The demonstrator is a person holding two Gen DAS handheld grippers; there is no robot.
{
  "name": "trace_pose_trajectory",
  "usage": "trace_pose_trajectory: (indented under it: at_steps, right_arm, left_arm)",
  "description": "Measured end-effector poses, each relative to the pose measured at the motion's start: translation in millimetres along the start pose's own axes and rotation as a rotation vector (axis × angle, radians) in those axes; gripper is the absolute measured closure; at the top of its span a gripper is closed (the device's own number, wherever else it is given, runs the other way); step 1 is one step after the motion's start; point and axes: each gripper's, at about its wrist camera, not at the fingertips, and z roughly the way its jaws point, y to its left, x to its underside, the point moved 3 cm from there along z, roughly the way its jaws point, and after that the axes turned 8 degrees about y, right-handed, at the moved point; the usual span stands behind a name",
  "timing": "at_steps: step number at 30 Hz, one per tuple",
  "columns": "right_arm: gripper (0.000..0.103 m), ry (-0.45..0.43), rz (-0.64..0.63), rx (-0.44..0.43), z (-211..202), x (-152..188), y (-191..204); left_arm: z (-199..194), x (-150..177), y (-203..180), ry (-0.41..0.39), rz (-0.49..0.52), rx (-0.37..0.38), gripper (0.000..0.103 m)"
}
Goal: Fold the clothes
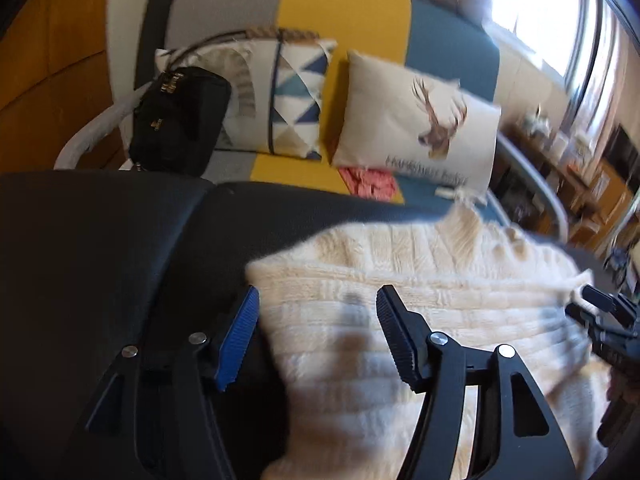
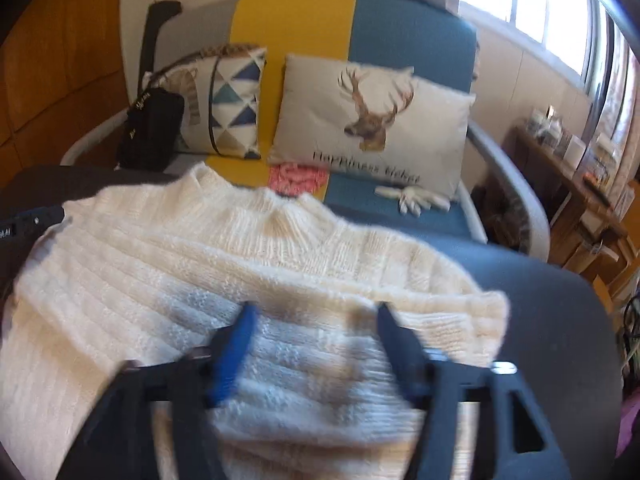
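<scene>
One cream knitted sweater [image 2: 248, 280] lies on the one dark table [image 2: 560, 320]; two grippers show, the left gripper [image 1: 318, 332] and the right gripper [image 2: 314, 344]. The sofa [image 2: 408, 36] carries two cushions, a triangle-patterned cushion [image 2: 230, 104] and a deer cushion [image 2: 372, 124]; one black bag [image 2: 152, 132], one pink cloth [image 2: 296, 178] and one white glove [image 2: 416, 198] also sit there.

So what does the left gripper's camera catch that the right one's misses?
Only the left wrist view shows the other gripper, the right gripper, at its edge, and much bare dark table. Only the right wrist view shows the sweater's collar, white gloves on the sofa seat, and the side shelf clearly. Both share the cream sweater, the deer cushion, the triangle cushion, the black bag and open jaws over the knit.
</scene>
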Motion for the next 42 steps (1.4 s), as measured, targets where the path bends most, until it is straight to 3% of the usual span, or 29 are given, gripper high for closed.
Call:
trace_pose_trajectory:
  at_steps: [1,3,7,10,12,13,16,21,25,29,31,34,38,42]
  right_arm:
    - [0.001,0.015,0.014,-0.013,-0.8,3.5,-2.7]
    - [0.001,0.044,0.042,-0.037,-1.9,10.5,-8.4]
    - [0.001,0.117,0.119,-0.034,16.2,24.2,-22.5]
    - [0.0,0.148,0.118,-0.035,23.1,27.8,-22.9]
    - [0.002,0.11,0.135,-0.043,12.8,20.1,-25.6]
    - [0.002,0.082,0.15,-0.053,6.7,15.3,-27.7]
    - [0.001,0.049,0.148,-0.047,-1.7,0.9,-29.3]
    - [0.0,0.237,0.117,0.03,56.8,0.9,-32.3]
    - [0.003,0.192,0.134,0.034,35.3,-7.5,-33.8]
    - [0.006,0.13,0.122,-0.035,20.2,-27.0,-21.2]
    - [0.007,0.149,0.086,-0.057,32.4,-35.1,-7.7]
    - [0.003,0.266,0.054,-0.076,69.3,-31.9,7.9]
    - [0.0,0.228,0.112,-0.124,61.7,-35.9,-1.6]
    - [0.0,0.119,0.126,-0.028,29.3,-35.2,-15.7]
  left_arm:
    - [-4.7,1.6,4.3,-0.008,-0.014,0.018,0.035]
    - [-10.5,-0.3,7.8,-0.017,-0.027,0.042,0.035]
    - [-5.6,-20.7,-9.2,-0.027,0.055,0.048,0.034]
    - [25.8,-26.9,-32.1,0.069,0.17,-0.04,0.031]
    - [53.7,-23.7,-34.6,0.167,0.188,-0.057,0.031]
    - [60.9,-22.8,-35.5,0.179,0.194,-0.063,0.031]
    - [55.9,-24.6,-39.7,0.135,0.198,-0.076,0.031]
    - [39.5,-24.7,-54.2,0.075,0.223,-0.07,0.031]
    - [20.5,-21.0,-72.4,0.021,0.292,-0.026,0.031]
    - [30.7,-29.6,-90.5,0.062,0.316,-0.025,0.031]
    - [43.0,-27.7,-96.4,0.098,0.331,-0.056,0.031]
    - [65.8,-20.2,-99.3,0.165,0.342,-0.079,0.031]
    - [65.9,-19.4,-92.5,0.168,0.293,-0.029,0.031]
    - [46.8,-30.6,-89.0,0.089,0.252,0.048,0.031]
